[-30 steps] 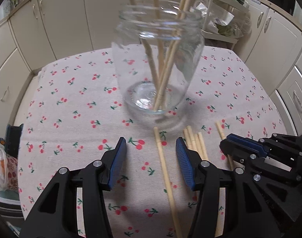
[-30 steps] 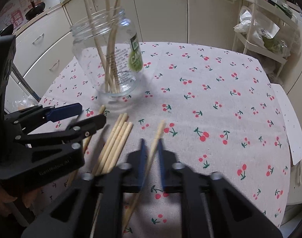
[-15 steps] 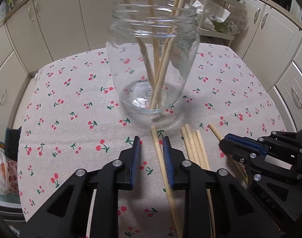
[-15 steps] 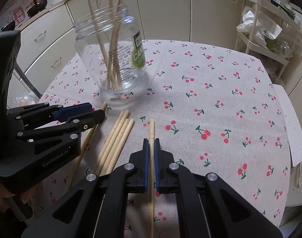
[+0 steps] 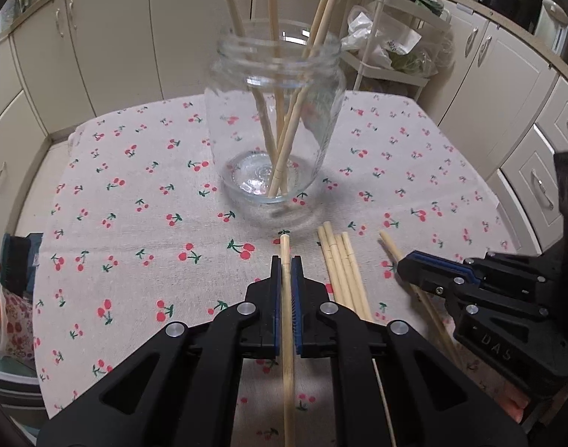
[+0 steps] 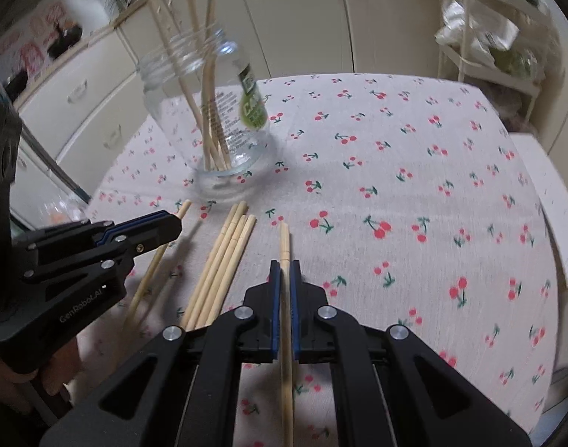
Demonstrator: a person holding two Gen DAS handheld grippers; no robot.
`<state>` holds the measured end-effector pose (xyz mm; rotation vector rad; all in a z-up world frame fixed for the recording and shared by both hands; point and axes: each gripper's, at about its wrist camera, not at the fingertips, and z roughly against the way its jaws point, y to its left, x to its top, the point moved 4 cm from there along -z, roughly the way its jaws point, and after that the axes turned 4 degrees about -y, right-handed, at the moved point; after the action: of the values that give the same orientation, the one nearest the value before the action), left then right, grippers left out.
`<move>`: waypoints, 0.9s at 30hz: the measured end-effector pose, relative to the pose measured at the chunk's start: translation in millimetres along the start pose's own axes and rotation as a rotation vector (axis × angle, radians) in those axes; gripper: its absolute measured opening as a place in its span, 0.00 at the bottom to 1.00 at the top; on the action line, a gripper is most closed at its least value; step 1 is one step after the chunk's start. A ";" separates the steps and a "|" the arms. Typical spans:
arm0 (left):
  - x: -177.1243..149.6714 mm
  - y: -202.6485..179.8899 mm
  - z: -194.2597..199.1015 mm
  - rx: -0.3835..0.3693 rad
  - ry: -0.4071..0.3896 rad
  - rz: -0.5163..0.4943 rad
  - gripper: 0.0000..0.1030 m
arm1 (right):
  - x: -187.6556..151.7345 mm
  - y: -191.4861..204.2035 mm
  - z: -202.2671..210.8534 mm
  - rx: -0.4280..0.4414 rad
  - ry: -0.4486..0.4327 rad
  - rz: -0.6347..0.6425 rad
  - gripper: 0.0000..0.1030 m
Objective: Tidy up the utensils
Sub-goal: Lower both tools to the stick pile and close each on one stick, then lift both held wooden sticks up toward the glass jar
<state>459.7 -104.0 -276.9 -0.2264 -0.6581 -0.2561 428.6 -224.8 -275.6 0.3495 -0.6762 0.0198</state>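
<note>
Both claws are clenched, each on its own chopstick. The left gripper (image 5: pixel 285 272) pinches one stick (image 5: pixel 286 320) near its far end, and the right gripper (image 6: pixel 284 273) holds another stick (image 6: pixel 285 320) the same way, tips aimed toward the glass jar (image 5: pixel 274 119) just ahead. The jar already stands several chopsticks upright, which is likely where these two are bound. A bundle of loose chopsticks (image 5: pixel 343 272) lies between the grippers on the cherry-print tablecloth (image 5: pixel 135 193). The right view is blurred, so whether that stick has lifted clear is hard to say.
</note>
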 end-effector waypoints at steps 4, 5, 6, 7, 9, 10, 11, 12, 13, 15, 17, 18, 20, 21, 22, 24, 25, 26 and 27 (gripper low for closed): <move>0.7 -1.3 15.5 -0.006 -0.032 0.011 0.05 | -4.2 -8.6 18.3 0.057 -0.053 -0.085 0.06; 0.9 -1.0 18.0 -0.007 -0.037 0.011 0.05 | -5.9 -9.0 21.1 0.059 -0.060 -0.099 0.06; 1.0 -1.7 21.5 -0.009 -0.044 0.011 0.05 | -7.8 -10.4 24.6 0.065 -0.069 -0.116 0.06; 1.1 -2.1 24.5 -0.010 -0.050 0.012 0.05 | -9.1 -11.5 26.8 0.072 -0.076 -0.129 0.06; 1.6 -2.9 30.2 -0.011 -0.063 0.012 0.05 | -12.2 -14.3 32.8 0.100 -0.096 -0.163 0.06; 1.8 -3.1 33.2 -0.013 -0.068 0.014 0.05 | -13.8 -15.7 35.7 0.104 -0.107 -0.174 0.06; 2.0 -3.6 36.2 -0.015 -0.076 0.017 0.05 | -14.7 -16.2 38.1 0.114 -0.117 -0.180 0.06; 2.8 -2.8 38.1 -0.017 -0.079 0.017 0.05 | -15.4 -14.4 39.3 0.115 -0.124 -0.185 0.06; 2.9 -2.6 40.3 -0.017 -0.083 0.019 0.05 | -15.4 -14.9 40.9 0.115 -0.132 -0.190 0.06; 3.7 -1.8 44.1 -0.019 -0.090 0.024 0.05 | -15.5 -13.8 42.7 0.116 -0.136 -0.185 0.06; 3.3 0.4 46.0 -0.020 -0.093 0.027 0.05 | -15.2 -12.8 43.8 0.112 -0.143 -0.184 0.06; 3.1 1.5 46.8 -0.020 -0.094 0.030 0.05 | -14.8 -12.7 42.9 0.112 -0.141 -0.181 0.06; 0.9 5.5 46.2 -0.013 -0.093 0.036 0.05 | -16.1 -12.8 42.5 0.097 -0.142 -0.169 0.06; -0.3 7.3 45.5 -0.013 -0.090 0.040 0.05 | -16.6 -12.8 41.7 0.093 -0.140 -0.163 0.06; -1.4 9.3 44.7 -0.014 -0.087 0.046 0.05 | -17.4 -13.3 41.3 0.095 -0.139 -0.165 0.06; -3.0 12.6 44.0 -0.014 -0.088 0.057 0.05 | -17.0 -13.6 41.7 0.101 -0.144 -0.168 0.06; -2.8 14.4 44.7 -0.020 -0.091 0.064 0.05 | -16.8 -13.9 42.9 0.105 -0.149 -0.171 0.06; -2.2 16.3 45.9 -0.028 -0.097 0.072 0.05 | -15.2 -13.9 45.5 0.115 -0.162 -0.175 0.06; -0.9 18.0 48.9 -0.035 -0.112 0.080 0.05 | -13.5 -13.3 48.1 0.122 -0.177 -0.175 0.06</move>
<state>436.5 -72.8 -242.2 -0.3015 -0.7545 -0.1788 390.5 -251.6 -253.2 0.5314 -0.8196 -0.1379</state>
